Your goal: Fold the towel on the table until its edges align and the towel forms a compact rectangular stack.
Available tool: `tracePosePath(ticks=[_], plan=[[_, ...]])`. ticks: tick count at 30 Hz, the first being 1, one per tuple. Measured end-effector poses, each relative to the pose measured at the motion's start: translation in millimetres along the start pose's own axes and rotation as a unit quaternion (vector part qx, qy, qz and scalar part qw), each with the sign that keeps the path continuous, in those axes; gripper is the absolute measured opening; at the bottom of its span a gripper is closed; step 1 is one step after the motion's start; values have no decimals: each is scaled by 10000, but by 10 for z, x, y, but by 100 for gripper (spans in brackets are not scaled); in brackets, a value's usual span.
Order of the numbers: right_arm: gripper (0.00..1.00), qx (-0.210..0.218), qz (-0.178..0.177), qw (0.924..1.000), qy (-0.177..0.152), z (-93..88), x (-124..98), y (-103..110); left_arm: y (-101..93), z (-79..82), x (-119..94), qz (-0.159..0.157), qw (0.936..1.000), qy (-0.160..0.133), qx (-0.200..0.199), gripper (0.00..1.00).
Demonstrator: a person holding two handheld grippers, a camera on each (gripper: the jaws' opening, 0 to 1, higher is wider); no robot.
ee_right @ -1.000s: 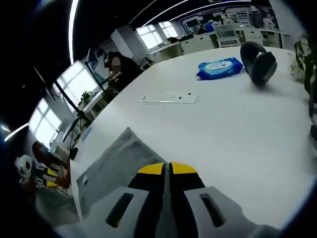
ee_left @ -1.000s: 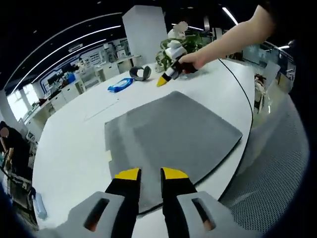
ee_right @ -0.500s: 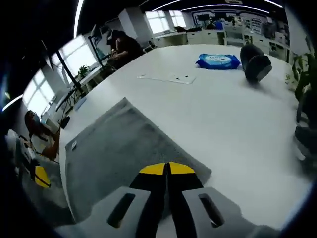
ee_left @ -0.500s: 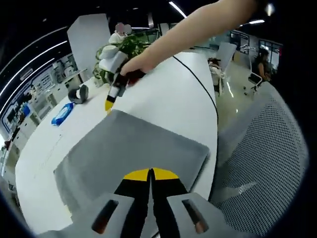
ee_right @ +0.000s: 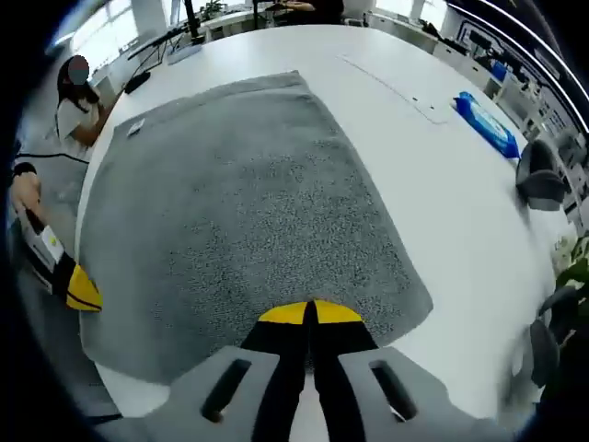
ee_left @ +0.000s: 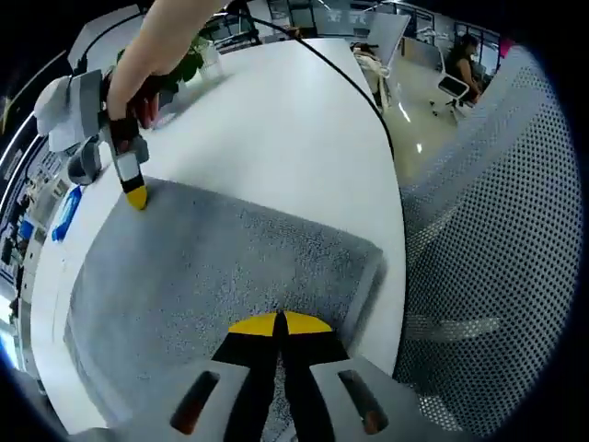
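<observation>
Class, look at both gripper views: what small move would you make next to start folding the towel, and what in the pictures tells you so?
Probably lift both grippers together and carry that edge over toward the far edge. The left gripper and right gripper each sit with jaws together at the grey towel, apparently at neighbouring corners, and it lies flat and unfolded on the white table.

This is an open office: a large white table, a mesh office chair, rows of desks behind, and a person sitting at work.
</observation>
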State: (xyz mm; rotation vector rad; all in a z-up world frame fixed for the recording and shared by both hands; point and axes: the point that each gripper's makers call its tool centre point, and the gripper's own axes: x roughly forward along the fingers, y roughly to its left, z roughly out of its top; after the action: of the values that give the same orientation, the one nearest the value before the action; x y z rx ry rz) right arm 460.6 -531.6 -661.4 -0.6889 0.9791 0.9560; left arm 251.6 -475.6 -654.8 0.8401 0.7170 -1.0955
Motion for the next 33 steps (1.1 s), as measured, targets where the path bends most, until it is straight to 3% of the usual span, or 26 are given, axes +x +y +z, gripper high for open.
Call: tracePosePath(ticks=[2, 3, 4, 5, 10, 11, 14, 17, 22, 26, 30, 33], plan=[[0, -270, -77, 9996, 33, -2, -1, 7, 8, -4, -15, 104, 9997, 57, 233, 1], [0, -707, -125, 9974, 51, 2, 1, 20, 5, 1, -20, 157, 9986, 67, 499, 1], [0, -877, -238, 9958, 72, 1, 1, 12, -8, 4, -21, 206, 9965, 88, 804, 1], [0, -1308, -355, 9907, 153, 5, 4, 27, -14, 5, -27, 242, 9951, 108, 957, 1], [0, -2094, -854, 9712, 754, 2, 20, 42, -55, -35, -42, 386, 9872, 407, 1490, 1], [0, -2122, -887, 9696, 834, 2, 24, 41, -72, -49, -53, 418, 9875, 457, 1446, 1], [0, -1615, -942, 9782, 903, -2, 28, 29, -73, -78, -62, 497, 9830, 473, 1703, 1], [0, -1385, -891, 9825, 870, -7, 21, 13, -77, -141, -91, 447, 9766, 682, 1990, 1], [0, -1109, -835, 9868, 831, -53, -4, 58, -80, -287, -177, 388, 9849, 915, 1421, 1], [0, -1586, -997, 9755, 1153, -113, -41, 149, -79, -378, -218, 373, 9823, 1105, 1466, 1], [0, -1435, -1138, 9764, 1144, -126, -42, 184, -49, -461, -255, 465, 9799, 1317, 1425, 1], [0, -1471, -1119, 9753, 1211, -169, -62, 222, -27, -555, -298, 557, 9702, 1567, 1765, 1]])
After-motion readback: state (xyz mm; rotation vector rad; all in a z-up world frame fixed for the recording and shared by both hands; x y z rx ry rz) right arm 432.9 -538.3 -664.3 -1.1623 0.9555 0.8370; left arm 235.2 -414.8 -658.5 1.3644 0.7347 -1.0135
